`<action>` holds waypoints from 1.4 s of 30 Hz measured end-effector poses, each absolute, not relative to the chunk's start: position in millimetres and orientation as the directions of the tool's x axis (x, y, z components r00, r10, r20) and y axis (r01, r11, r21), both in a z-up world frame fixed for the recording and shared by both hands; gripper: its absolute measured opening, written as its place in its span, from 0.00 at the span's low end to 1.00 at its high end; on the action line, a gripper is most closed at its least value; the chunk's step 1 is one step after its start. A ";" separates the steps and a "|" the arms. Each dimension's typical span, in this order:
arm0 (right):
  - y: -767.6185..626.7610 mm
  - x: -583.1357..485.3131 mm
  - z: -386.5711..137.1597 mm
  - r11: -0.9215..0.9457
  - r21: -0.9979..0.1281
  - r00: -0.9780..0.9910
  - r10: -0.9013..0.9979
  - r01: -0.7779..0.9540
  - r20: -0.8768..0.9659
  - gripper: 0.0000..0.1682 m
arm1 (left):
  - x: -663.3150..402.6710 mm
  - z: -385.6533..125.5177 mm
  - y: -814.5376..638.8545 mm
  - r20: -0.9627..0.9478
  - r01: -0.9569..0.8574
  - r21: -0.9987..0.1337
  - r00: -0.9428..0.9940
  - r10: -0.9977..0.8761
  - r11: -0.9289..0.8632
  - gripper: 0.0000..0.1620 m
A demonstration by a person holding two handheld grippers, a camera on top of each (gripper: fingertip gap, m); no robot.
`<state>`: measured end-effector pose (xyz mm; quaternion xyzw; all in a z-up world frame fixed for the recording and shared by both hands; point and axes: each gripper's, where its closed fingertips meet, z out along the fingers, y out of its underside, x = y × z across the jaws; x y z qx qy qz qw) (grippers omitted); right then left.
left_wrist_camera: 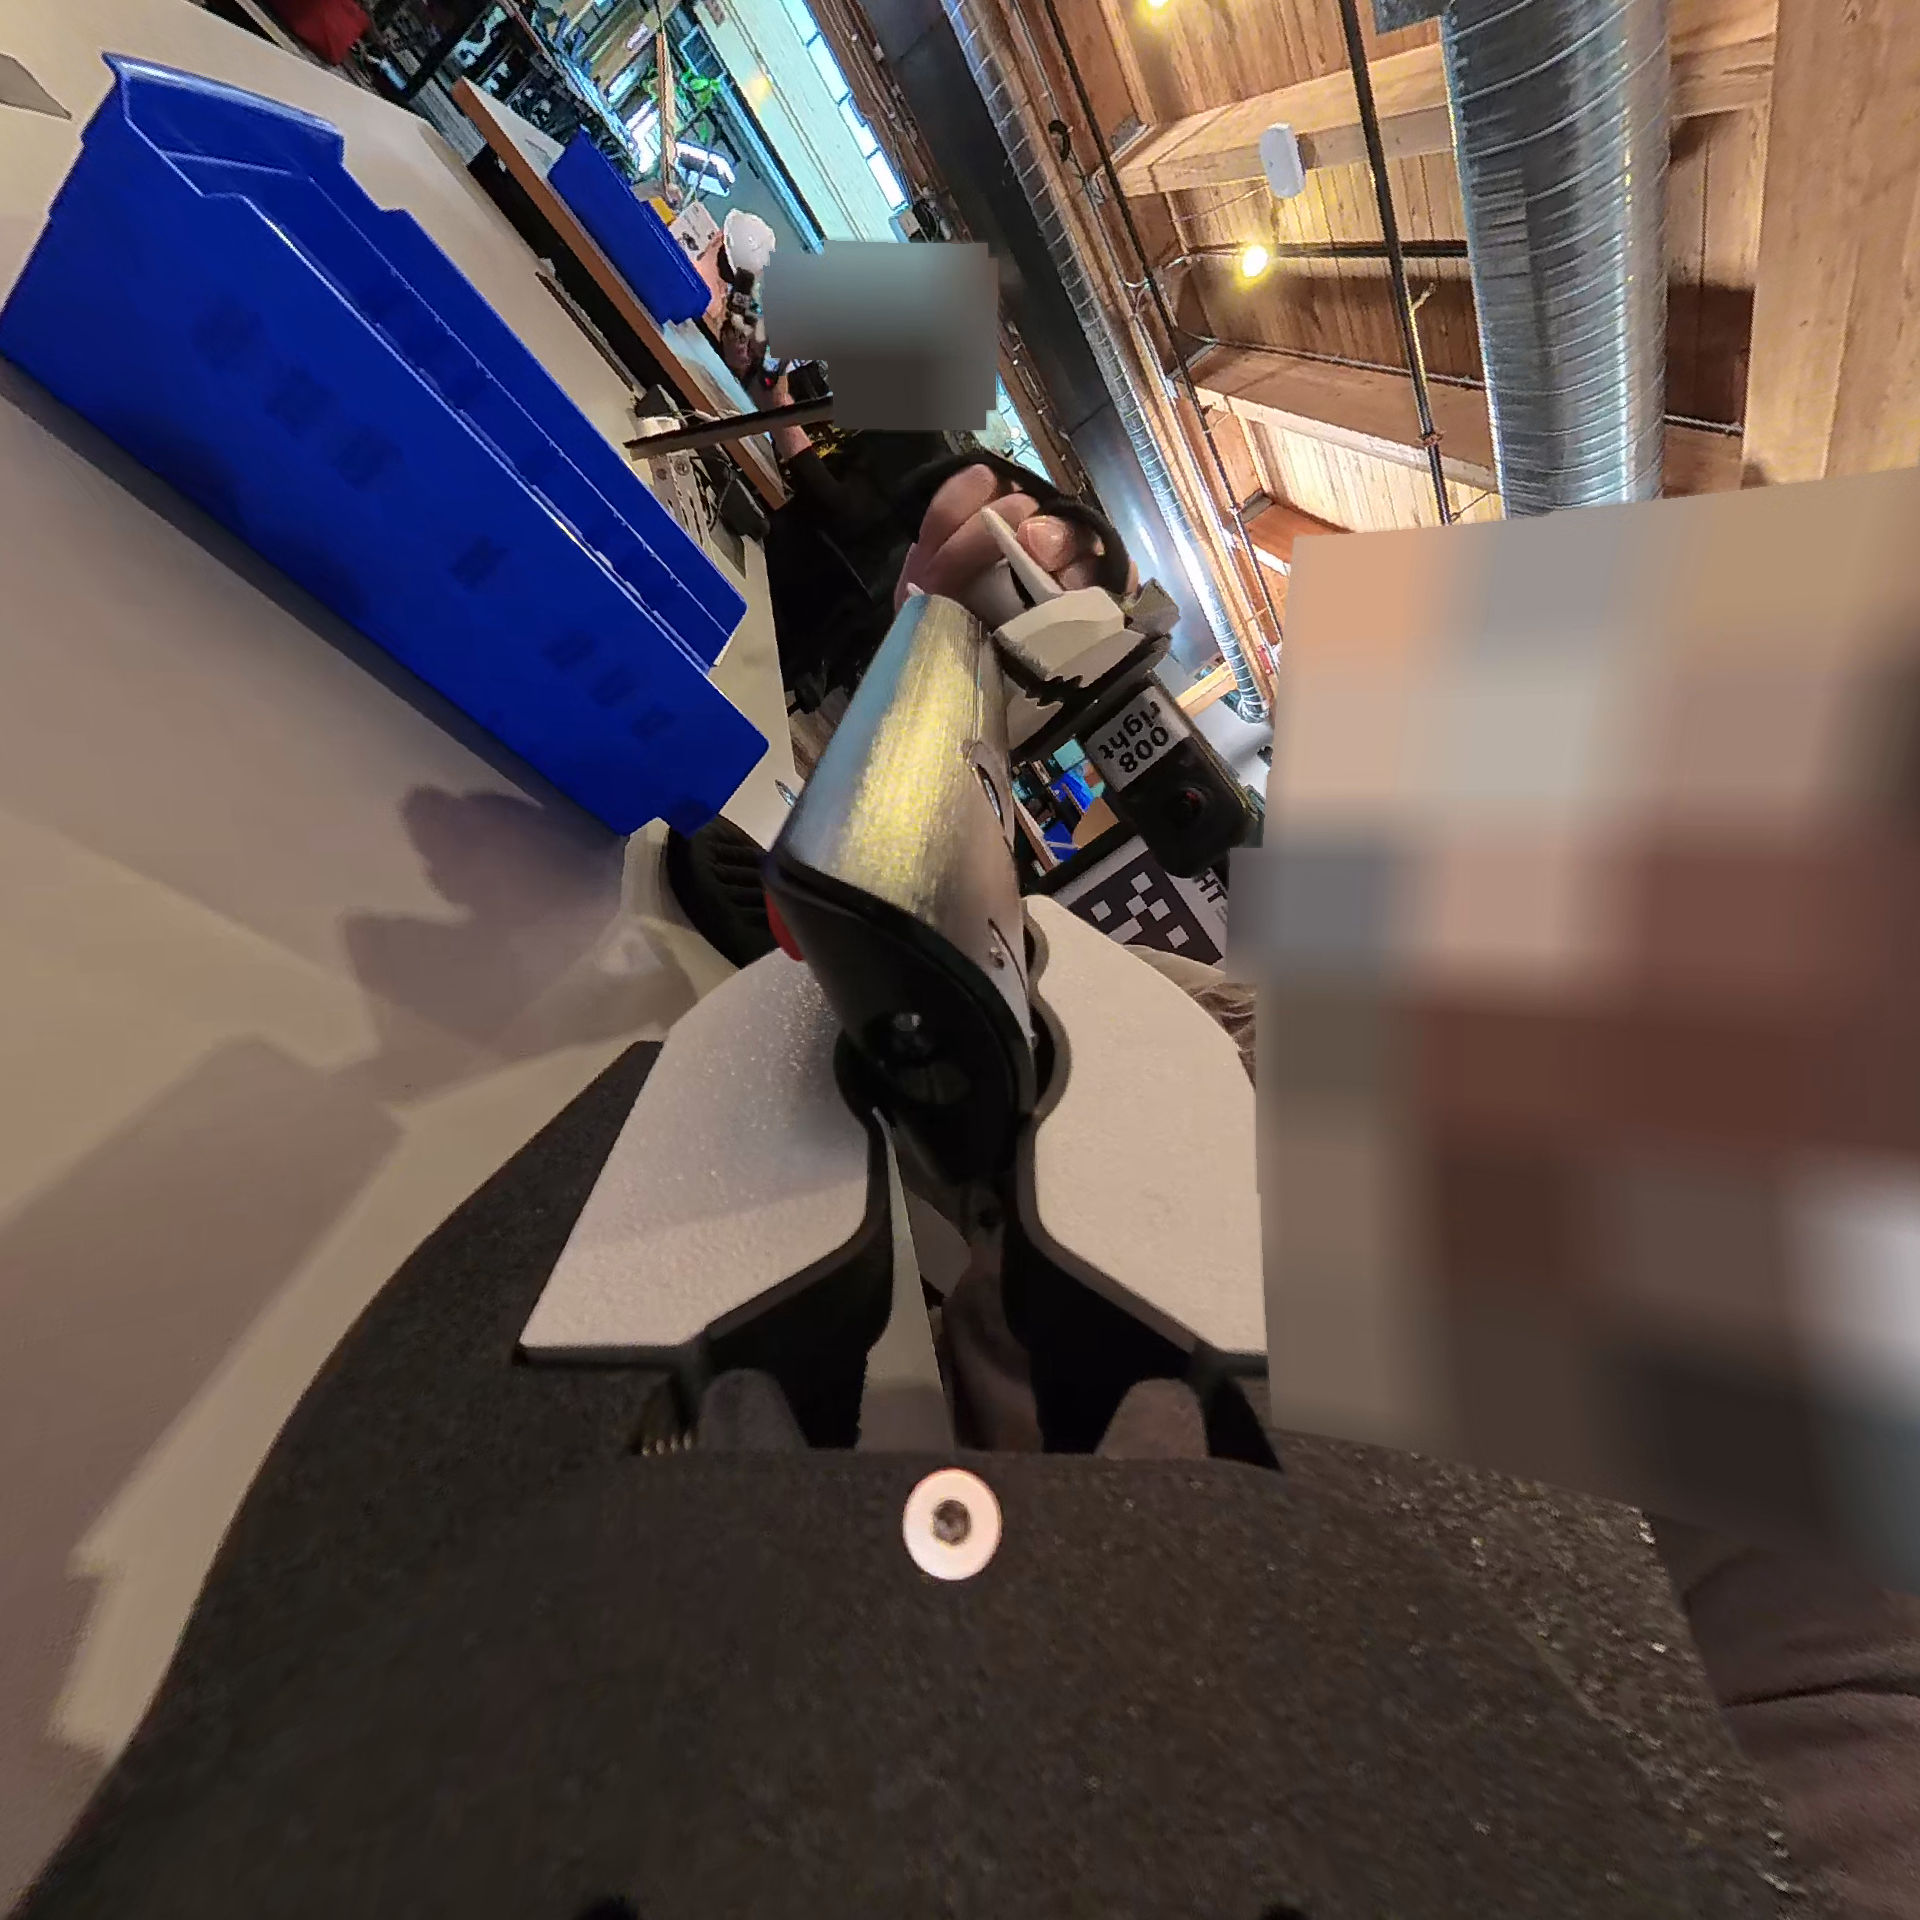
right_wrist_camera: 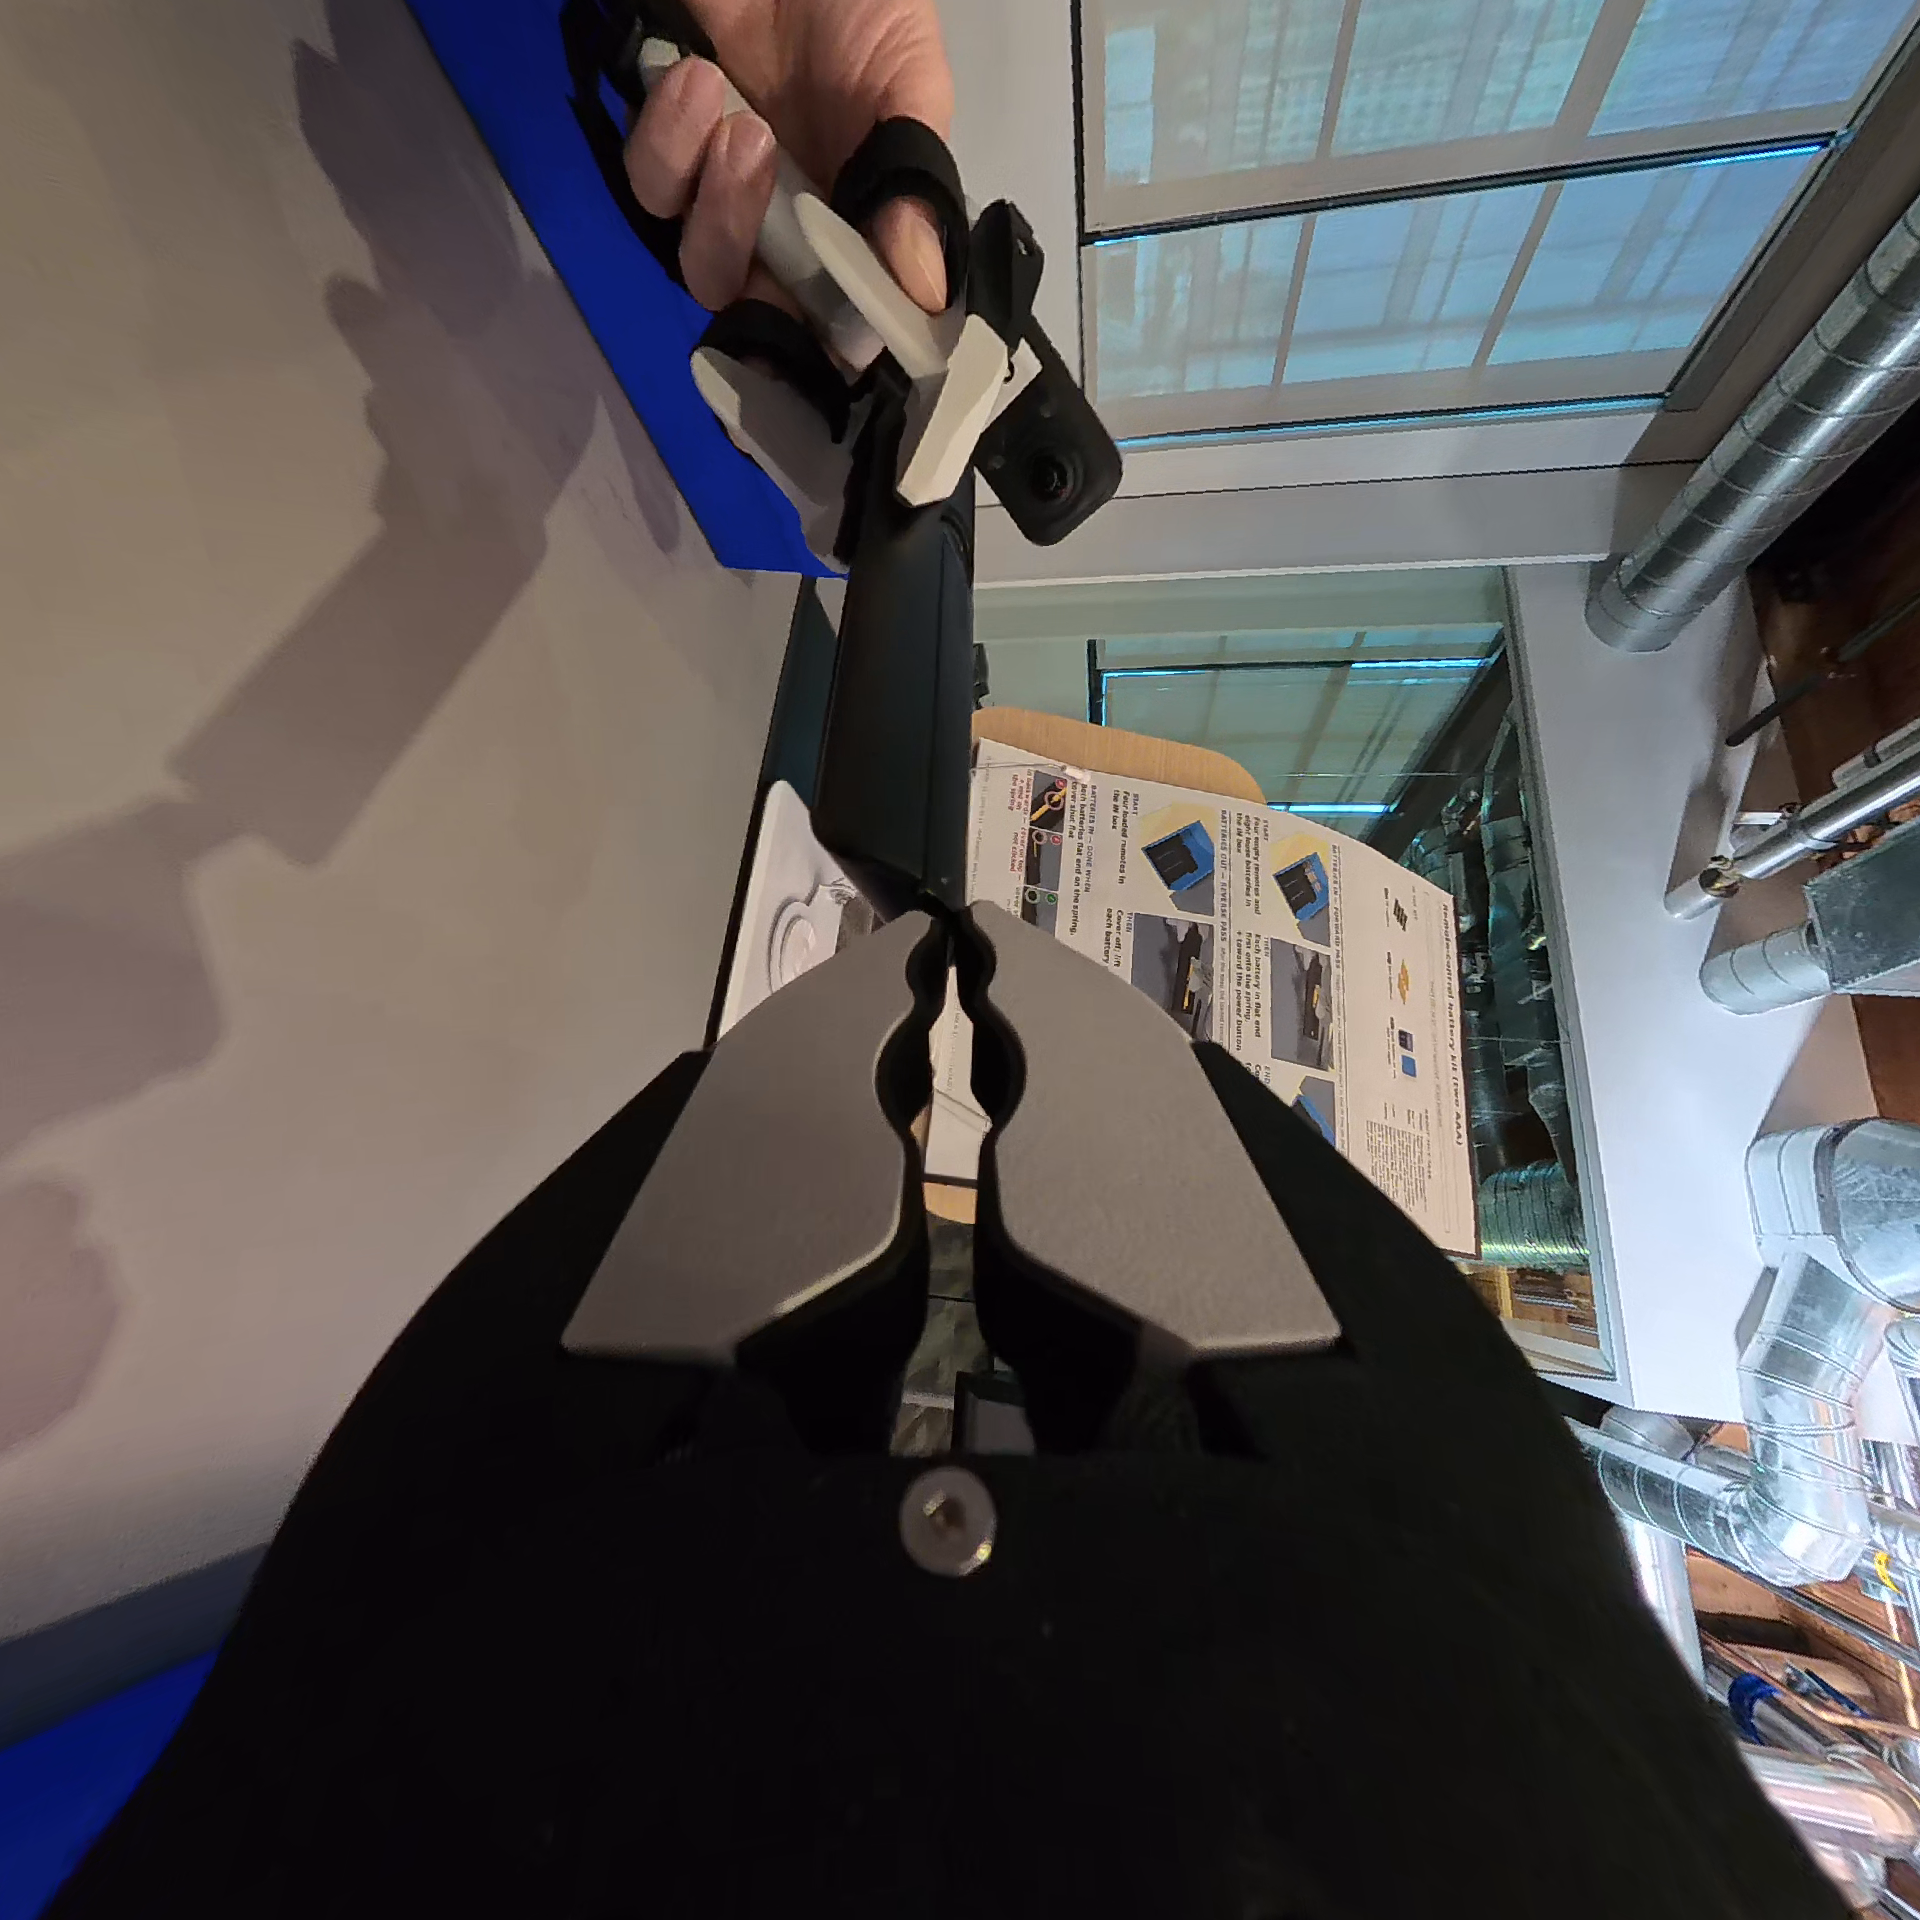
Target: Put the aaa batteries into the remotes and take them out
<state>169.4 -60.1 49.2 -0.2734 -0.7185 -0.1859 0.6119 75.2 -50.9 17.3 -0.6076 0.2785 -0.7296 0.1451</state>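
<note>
— So, where do we have the remote just now?

— Up off the white table, held between our two tools. Our left gripper is clamped on its near, black end, with one pale finger on each side of the body. From there the silvery face runs away from us, tilted up.

— And the far end?

— It reaches our right gripper, with a hand wrapped around that tool's handle. In the right wrist view the remote shows as a dark, narrow bar seen edge on. Our right gripper has its jaws drawn almost together, pinching the near end with only the very tips.

— Do we see the left tool from that side?

— Yes, our left gripper sits at the bar's far end, a light finger on each side of it, with the other hand on its handle.

— What lies around us?

— Two blue bins stand on the table to the left, one just behind the other. In the right wrist view a printed sheet stands beyond the table's edge.
</note>
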 end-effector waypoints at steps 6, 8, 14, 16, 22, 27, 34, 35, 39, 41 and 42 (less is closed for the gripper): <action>-56.6 168.9 48.3 0.752 -0.069 -0.108 0.185 0.656 0.977 0.02 | 72.9 18.6 -48.2 0.796 -0.125 -0.600 -0.194 -0.573 -0.790 0.13; -58.1 169.2 56.4 0.765 -0.108 -0.058 0.187 0.635 0.981 0.01 | 71.8 22.1 -48.6 0.798 -0.117 -0.592 -0.217 -0.562 -0.797 0.13; -63.2 173.2 67.7 0.777 -0.262 0.030 0.299 0.573 0.954 0.01 | 68.8 27.5 -47.8 0.797 -0.099 -0.588 -0.238 -0.554 -0.803 0.13; -64.2 172.4 68.3 0.780 -0.281 0.038 0.314 0.560 0.949 0.01 | 69.6 27.3 -48.5 0.794 -0.101 -0.595 -0.232 -0.563 -0.797 0.13; -63.7 169.5 62.2 0.777 -0.303 0.026 0.347 0.552 0.937 0.01 | 73.2 28.5 -53.3 0.791 -0.115 -0.597 -0.248 -0.559 -0.794 0.13; -66.5 169.2 63.1 0.785 -0.299 0.022 0.342 0.543 0.939 0.01 | 73.1 29.0 -55.0 0.789 -0.121 -0.599 -0.255 -0.559 -0.791 0.13; -72.4 170.6 61.9 0.778 -0.301 -0.006 0.365 0.552 0.931 0.01 | 74.5 29.3 -58.5 0.784 -0.134 -0.608 -0.254 -0.566 -0.783 0.13; -73.9 170.4 60.3 0.776 -0.303 -0.017 0.375 0.553 0.927 0.01 | 74.9 28.7 -59.3 0.785 -0.141 -0.608 -0.254 -0.565 -0.781 0.13; -72.6 171.1 56.3 0.762 -0.286 -0.041 0.378 0.582 0.925 0.01 | 75.7 26.5 -58.9 0.781 -0.144 -0.616 -0.238 -0.577 -0.775 0.12; -72.0 171.1 55.1 0.759 -0.291 -0.041 0.386 0.582 0.922 0.01 | 75.5 25.7 -58.4 0.782 -0.145 -0.615 -0.236 -0.576 -0.775 0.12; -71.0 171.2 54.5 0.758 -0.289 -0.043 0.385 0.585 0.922 0.01 | 75.5 25.2 -57.8 0.783 -0.145 -0.614 -0.234 -0.576 -0.776 0.12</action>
